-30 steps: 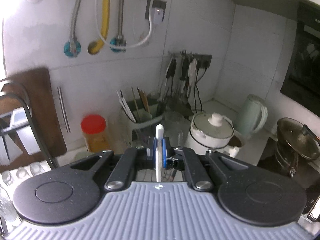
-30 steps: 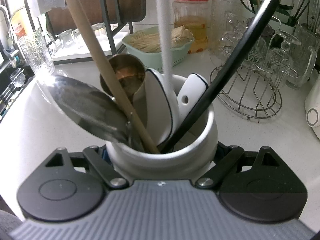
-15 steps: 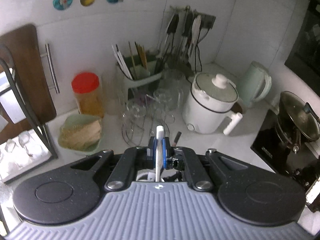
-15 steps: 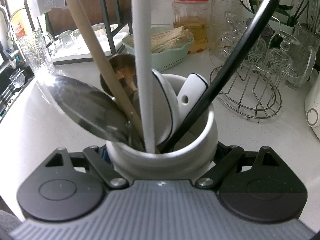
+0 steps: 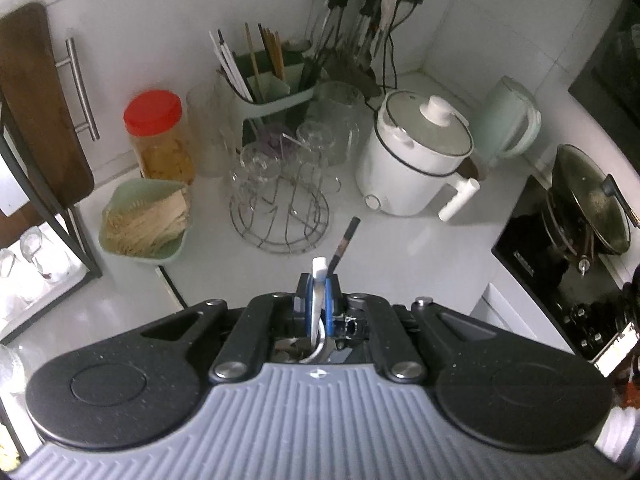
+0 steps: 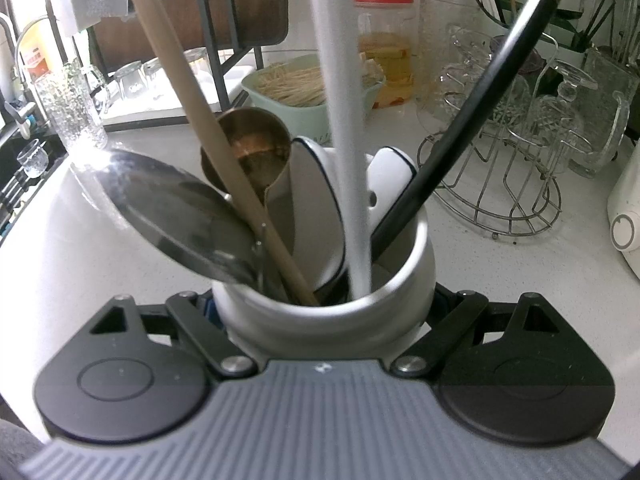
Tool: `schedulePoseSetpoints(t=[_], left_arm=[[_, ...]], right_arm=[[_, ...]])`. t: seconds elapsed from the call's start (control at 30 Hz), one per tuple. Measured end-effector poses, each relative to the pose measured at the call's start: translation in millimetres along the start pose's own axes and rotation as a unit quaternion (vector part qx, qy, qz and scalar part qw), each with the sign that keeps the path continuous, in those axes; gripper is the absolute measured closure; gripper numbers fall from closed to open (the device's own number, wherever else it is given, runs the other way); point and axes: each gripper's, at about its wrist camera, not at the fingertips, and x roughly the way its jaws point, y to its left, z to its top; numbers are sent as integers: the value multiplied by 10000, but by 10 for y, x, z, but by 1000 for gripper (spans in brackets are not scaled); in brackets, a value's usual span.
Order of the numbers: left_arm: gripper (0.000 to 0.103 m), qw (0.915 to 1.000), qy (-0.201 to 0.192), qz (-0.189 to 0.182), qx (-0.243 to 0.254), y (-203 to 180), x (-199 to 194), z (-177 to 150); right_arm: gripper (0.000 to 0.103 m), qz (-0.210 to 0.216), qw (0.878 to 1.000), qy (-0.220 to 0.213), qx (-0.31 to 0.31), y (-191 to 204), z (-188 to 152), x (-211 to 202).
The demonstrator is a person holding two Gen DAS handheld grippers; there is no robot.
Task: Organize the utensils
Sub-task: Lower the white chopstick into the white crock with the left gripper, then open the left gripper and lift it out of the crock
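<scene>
White ceramic, the utensil crock [image 6: 324,304] sits low in the centre of the right wrist view, clamped between the right gripper's [image 6: 324,312] fingers on the pale worktop [image 6: 500,272]. It holds a steel ladle [image 6: 168,212], a wooden handle [image 6: 208,120] and a black handle [image 6: 472,108]. The left gripper's [image 5: 318,300] fingers pinch a white utensil handle [image 5: 319,292], whose shaft runs down into the crock.

We see a white crock [image 6: 404,276] holding a white handle [image 6: 340,120], a black handle [image 6: 472,120], a tan wooden stick [image 6: 192,92], a silvery spoon [image 6: 168,216] and a coppery ladle [image 6: 252,148]. Behind: a red-lidded amber jar [image 5: 158,136], a mint basket [image 5: 120,204] (straw-coloured sticks inside), a white cooker [image 5: 408,168], a dark brown board [image 5: 36,112].
</scene>
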Motion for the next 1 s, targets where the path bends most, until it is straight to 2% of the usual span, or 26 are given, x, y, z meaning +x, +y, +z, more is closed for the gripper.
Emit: schedulePoseSetpoints(t=[0.43, 0.77, 0.83, 0.87, 0.9, 1.0], left_arm=[[96, 9982, 538, -146, -214, 78, 189, -101], [95, 9977, 521, -88, -415, 142, 198, -96], [80, 9981, 452, -60, -403, 129, 183, -94], [59, 9982, 428, -62, -423, 128, 173, -89], [45, 9983, 381, -57, -430, 123, 160, -88], [42, 9991, 167, 53, -391, 109, 98, -80]], right_arm=[[11, 5, 10000, -2, -8, -4, 0, 0], [11, 10, 10000, -17, -7, -4, -8, -8], [11, 11, 10000, -19, -8, -4, -8, -8], [11, 10, 10000, -19, -8, -3, -8, -8], [11, 9, 10000, -18, -7, -2, -8, -8], [11, 12, 10000, -24, -11, -1, -8, -7]])
